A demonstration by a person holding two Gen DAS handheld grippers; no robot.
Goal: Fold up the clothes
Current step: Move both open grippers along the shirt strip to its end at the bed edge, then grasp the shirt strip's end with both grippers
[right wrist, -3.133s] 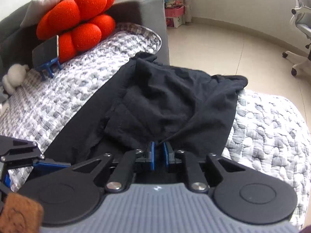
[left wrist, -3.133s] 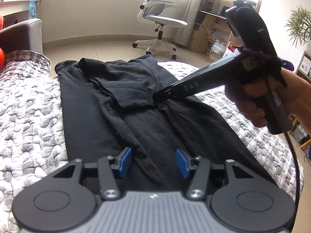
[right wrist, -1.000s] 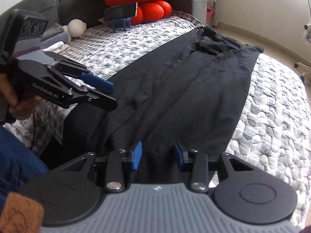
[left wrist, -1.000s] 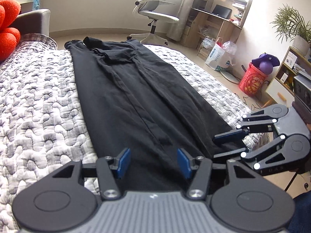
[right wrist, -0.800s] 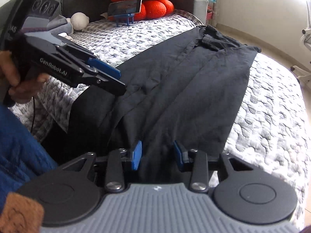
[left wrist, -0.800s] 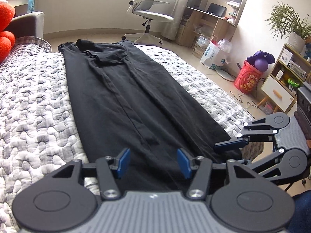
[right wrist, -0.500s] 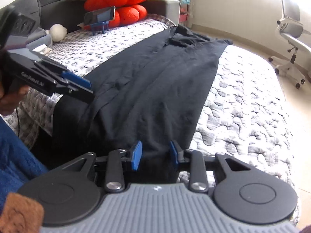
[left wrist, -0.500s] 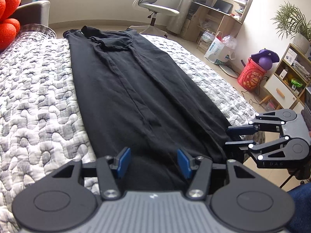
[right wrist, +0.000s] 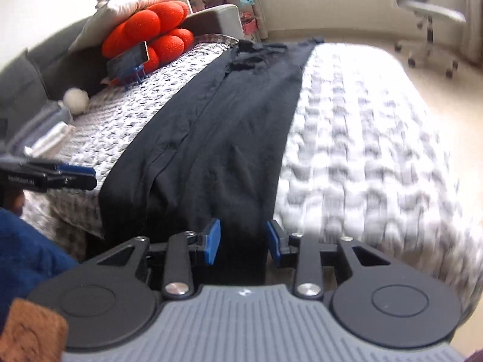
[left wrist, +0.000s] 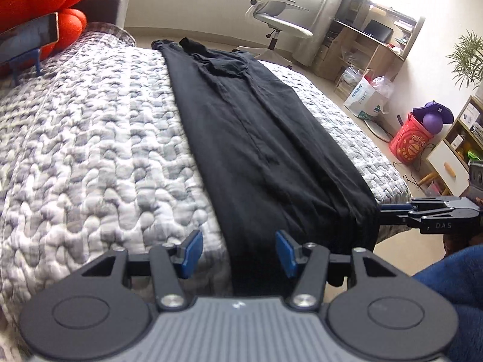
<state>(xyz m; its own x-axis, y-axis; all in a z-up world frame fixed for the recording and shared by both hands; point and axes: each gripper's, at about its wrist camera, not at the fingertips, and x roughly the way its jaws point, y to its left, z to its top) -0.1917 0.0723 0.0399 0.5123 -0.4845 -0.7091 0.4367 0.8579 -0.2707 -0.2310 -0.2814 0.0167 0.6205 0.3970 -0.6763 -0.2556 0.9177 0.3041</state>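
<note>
A black garment (left wrist: 256, 138) lies folded into a long narrow strip down the quilted bed (left wrist: 90, 150), its sleeves bunched at the far end. Its near hem hangs over the bed's edge. My left gripper (left wrist: 238, 253) is open at the hem's left corner, with the fabric's left edge between its blue pads. In the right wrist view my right gripper (right wrist: 241, 241) is open, and the garment (right wrist: 229, 126) hangs between its pads at the right corner. Each gripper shows in the other's view: the right gripper (left wrist: 382, 211) beside the hem, the left gripper (right wrist: 90, 178) just off the left edge.
A red cushion (right wrist: 151, 30) and a phone on a blue stand (right wrist: 129, 60) sit at the bed's head by a grey sofa. An office chair (left wrist: 277, 21), a desk, bags and a red bucket (left wrist: 413, 141) stand on the floor beyond. A person's blue-clad leg (left wrist: 446, 283) is close by.
The right gripper let go of the sleeve fabric it held and both grippers drew back to the near hem. They then spread apart, one to each corner of it.
</note>
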